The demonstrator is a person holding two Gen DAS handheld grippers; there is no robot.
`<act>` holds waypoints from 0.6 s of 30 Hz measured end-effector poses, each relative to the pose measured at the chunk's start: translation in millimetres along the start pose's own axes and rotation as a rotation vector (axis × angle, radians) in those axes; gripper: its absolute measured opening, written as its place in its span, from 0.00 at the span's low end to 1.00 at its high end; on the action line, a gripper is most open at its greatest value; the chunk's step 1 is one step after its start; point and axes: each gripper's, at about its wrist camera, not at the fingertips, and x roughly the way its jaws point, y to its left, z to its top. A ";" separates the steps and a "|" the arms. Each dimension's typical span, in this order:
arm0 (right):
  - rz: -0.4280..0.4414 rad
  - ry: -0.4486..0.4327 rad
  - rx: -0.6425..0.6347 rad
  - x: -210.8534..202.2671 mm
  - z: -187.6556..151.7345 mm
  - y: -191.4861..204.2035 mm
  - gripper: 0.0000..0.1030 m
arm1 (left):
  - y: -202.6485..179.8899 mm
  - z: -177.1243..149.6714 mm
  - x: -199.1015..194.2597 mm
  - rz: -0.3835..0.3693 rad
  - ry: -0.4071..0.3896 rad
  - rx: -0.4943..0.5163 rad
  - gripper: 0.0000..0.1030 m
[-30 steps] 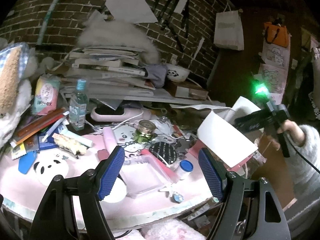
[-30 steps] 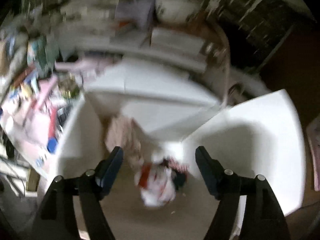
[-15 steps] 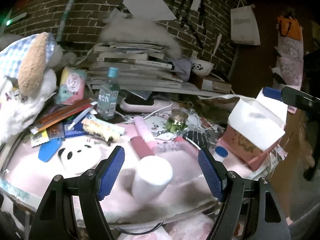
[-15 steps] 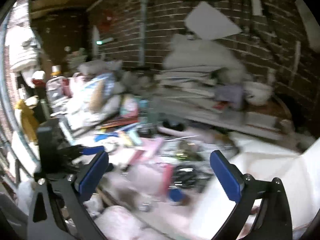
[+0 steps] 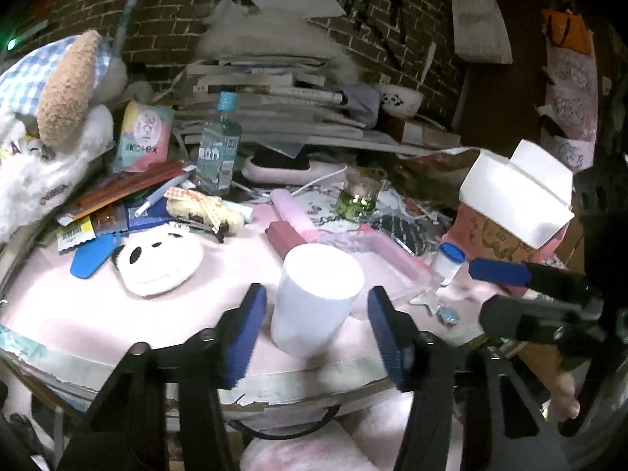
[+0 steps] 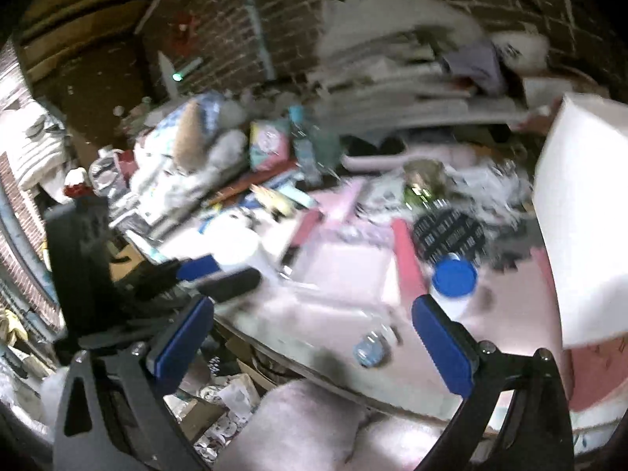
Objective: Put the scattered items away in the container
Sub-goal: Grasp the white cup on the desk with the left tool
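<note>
The left wrist view shows the left claw (image 5: 314,314) spread wide and empty, lined up on a white cylindrical cup (image 5: 316,298) that stands upright near the front edge of the round pink worktop (image 5: 78,314). The cup sits between the two blue pads but is touched by neither, so the step in hand is judged to be the approach to a grasp — the next move calls for a short advance, a squeeze across the cup's smooth sides, then a carry to the white box (image 5: 518,200) with raised flaps at the worktop's right edge, which is taken to be the container.

The right claw (image 6: 314,337) is likewise released and holds nothing; its view is blurred, and it is seen poised over the worktop's front edge near a small jar with a blue lid (image 6: 455,278).

The cup looks matte, rigid and light, and tipping is judged a risk if one pad arrives first. Other scattered things are seen further back: a soft, flat panda-face pouch (image 5: 157,263), a clear plastic tray (image 5: 369,259), a ribbed plastic water bottle (image 5: 218,145), a small green glass jar (image 5: 359,198) and a fluffy plush toy (image 5: 43,117). Stacked books (image 5: 259,94) are piled against a brick wall.
</note>
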 end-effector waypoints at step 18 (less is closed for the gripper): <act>-0.104 -0.051 0.131 -3.4 -15.6 -39.5 0.98 | -15.6 40.4 -12.7 0.006 -0.074 0.019 0.36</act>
